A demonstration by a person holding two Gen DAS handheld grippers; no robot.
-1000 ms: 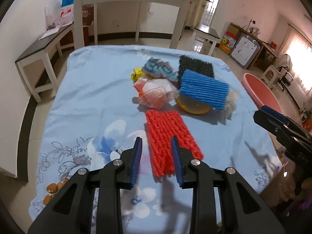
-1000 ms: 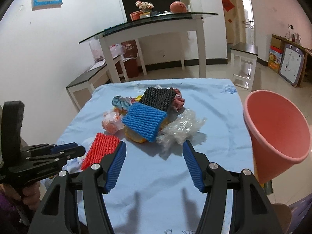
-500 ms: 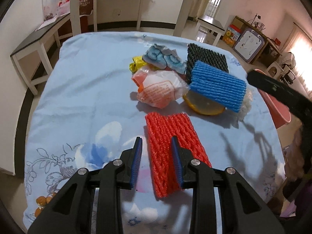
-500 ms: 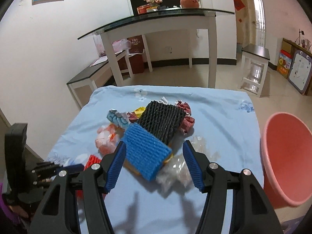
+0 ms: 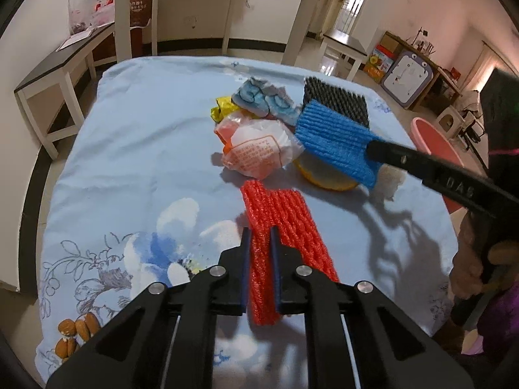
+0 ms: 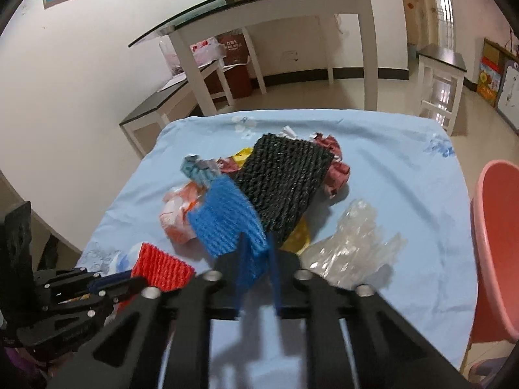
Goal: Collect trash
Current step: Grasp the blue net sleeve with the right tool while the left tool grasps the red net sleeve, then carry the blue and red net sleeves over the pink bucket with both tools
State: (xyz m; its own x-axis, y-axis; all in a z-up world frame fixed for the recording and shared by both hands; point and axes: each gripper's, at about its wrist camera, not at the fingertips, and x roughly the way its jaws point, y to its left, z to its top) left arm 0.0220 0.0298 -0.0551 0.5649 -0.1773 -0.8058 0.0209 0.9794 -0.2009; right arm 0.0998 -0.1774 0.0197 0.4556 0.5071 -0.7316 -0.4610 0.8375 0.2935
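Note:
My left gripper [image 5: 260, 236] is shut on the near edge of a red foam net [image 5: 285, 220] that lies on the blue floral cloth; the net also shows in the right wrist view [image 6: 162, 267]. My right gripper [image 6: 258, 248] is shut on the near corner of a blue foam net [image 6: 227, 223], which also shows in the left wrist view [image 5: 337, 139], where the right gripper's finger reaches it. Behind lie a black foam net [image 6: 285, 178], an orange-white plastic bag [image 5: 259, 149], a clear wrapper [image 6: 350, 246], a yellow peel [image 5: 327, 180] and small wrappers.
A pink bin [image 6: 496, 243] stands at the table's right edge, also visible in the left wrist view [image 5: 434, 139]. The blue cloth [image 5: 146, 149] covers the table. A glass-topped table [image 6: 275, 3] and a low dark bench [image 5: 61, 71] stand beyond.
Both grippers moved forward and closed. The left one shut on the red net's near edge. The right one came in over the pile and shut on the blue net.

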